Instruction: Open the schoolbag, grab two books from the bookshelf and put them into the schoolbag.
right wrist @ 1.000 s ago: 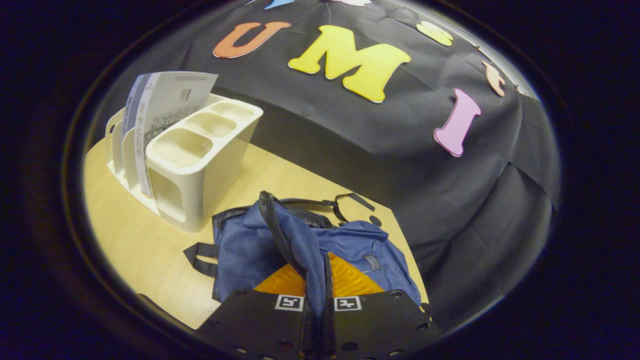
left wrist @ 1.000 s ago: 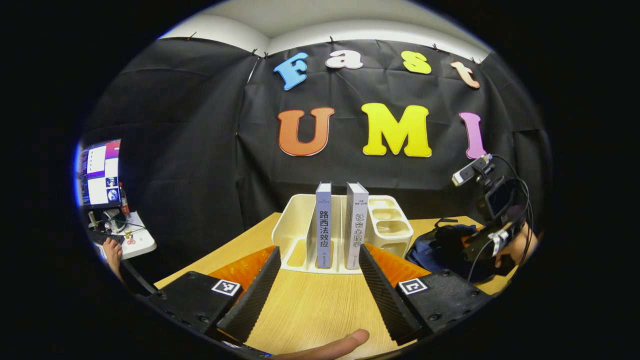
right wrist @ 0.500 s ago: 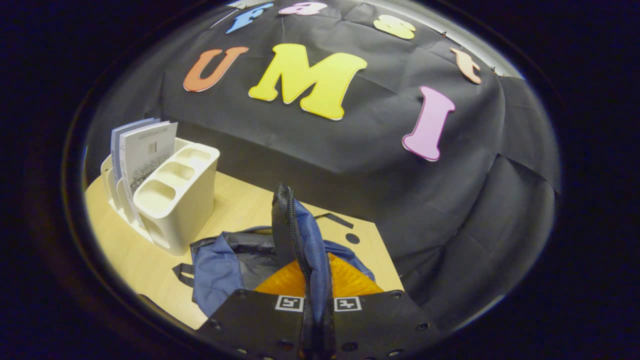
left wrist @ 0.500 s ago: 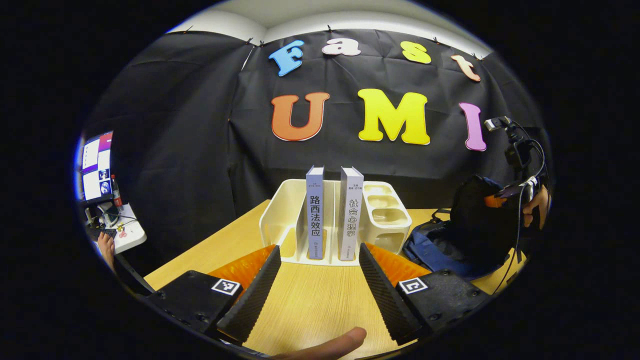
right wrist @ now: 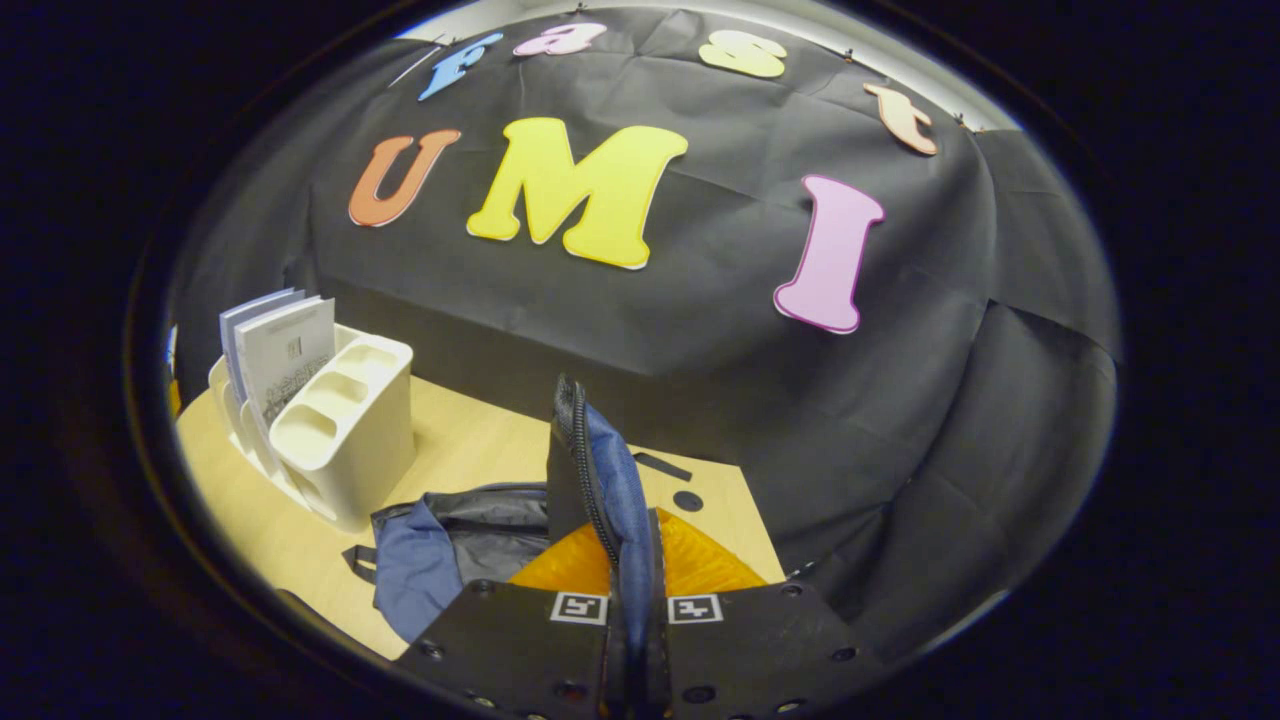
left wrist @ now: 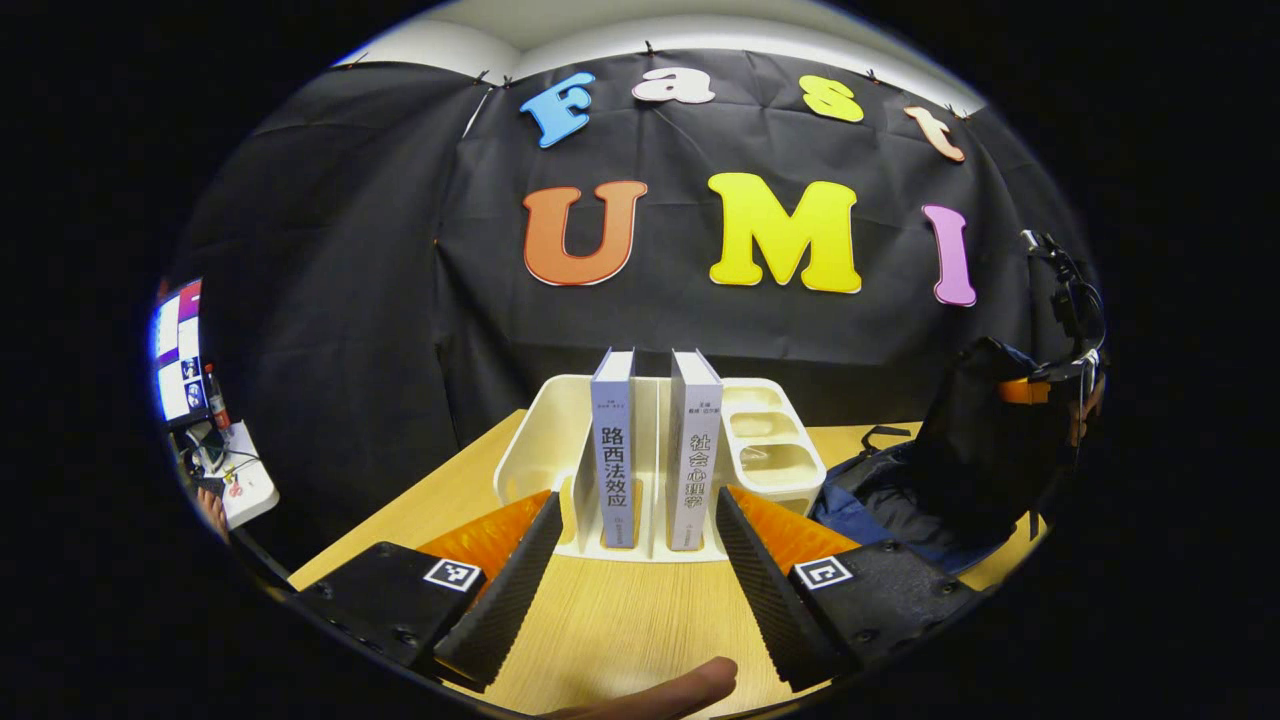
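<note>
Since the earlier frames, the right gripper [right wrist: 630, 600] had lifted the blue fabric schoolbag [right wrist: 440, 545] flap higher, so the cream plastic bookshelf organiser [right wrist: 335, 440] sat lower and smaller in the right gripper view, while the left gripper [left wrist: 630, 560] had edged a little nearer the bookshelf. The right gripper's fingers were closed on the zippered edge of the bag flap [right wrist: 600, 480], which stood up between them with the dark lining of the bag mouth open below it. The schoolbag lay on the light wooden tabletop [left wrist: 620, 620] just to the right of the bookshelf in the left gripper view.

By the look of it, the opening step was nearly done and the book-grabbing step was about to begin. The left gripper's fingers were spread wide and held nothing, with the two upright grey-spined books [left wrist: 613, 450] framed between them at the bookshelf's front. The next move would likely call for advancing the left gripper toward the bookshelf until one spine sat between the fingers, then closing on it alone; the books stood near each other with a divider between, so the approach would need care not to catch both.

Chinese characters ran down each spine in dark print, legible in the left gripper view. Square black-and-white marker tags [left wrist: 452, 574] sat on the gripper bodies. A lit monitor [left wrist: 172, 350] stood far left of the bookshelf, too small to tell more.
</note>
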A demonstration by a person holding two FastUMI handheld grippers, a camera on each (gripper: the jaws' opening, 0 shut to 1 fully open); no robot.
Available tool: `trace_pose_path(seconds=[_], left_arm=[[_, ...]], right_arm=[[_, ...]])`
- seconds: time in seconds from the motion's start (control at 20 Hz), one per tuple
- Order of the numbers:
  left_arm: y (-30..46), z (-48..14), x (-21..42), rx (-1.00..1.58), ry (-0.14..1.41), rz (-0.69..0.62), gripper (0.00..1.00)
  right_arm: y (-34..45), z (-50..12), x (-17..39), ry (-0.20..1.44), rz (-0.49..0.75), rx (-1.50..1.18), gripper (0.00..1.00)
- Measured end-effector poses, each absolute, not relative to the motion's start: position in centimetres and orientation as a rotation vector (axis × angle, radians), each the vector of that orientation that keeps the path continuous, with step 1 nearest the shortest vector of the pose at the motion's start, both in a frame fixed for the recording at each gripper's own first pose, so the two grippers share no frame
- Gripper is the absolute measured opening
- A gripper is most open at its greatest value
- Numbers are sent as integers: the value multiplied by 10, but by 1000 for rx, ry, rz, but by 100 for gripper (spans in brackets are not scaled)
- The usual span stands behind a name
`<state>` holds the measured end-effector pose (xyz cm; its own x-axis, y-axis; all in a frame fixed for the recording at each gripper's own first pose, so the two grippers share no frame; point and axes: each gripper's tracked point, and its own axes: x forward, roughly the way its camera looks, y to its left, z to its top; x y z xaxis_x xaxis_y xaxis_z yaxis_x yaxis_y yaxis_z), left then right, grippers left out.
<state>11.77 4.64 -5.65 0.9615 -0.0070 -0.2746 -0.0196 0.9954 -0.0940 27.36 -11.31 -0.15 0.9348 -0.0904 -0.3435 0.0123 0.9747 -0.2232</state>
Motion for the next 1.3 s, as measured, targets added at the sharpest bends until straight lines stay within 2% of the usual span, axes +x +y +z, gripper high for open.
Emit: trace_pose_path(seconds=[0.25, 0.5, 0.85, 1.3], left_arm=[[35, -22, 148, -63, 260, -52, 97], [28, 7, 190, -28, 267, -52, 97], [17, 17, 264, -69, 376, -84, 97], [14, -26, 333, -24, 611, -93, 97]], right_arm=[[-128, 3, 269, 340, -18, -200, 7], [-139, 2, 264, 323, 22, -166, 7], [-144, -6, 258, 303, 66, -159, 7], [-139, -17, 256, 284, 110, -128, 7]])
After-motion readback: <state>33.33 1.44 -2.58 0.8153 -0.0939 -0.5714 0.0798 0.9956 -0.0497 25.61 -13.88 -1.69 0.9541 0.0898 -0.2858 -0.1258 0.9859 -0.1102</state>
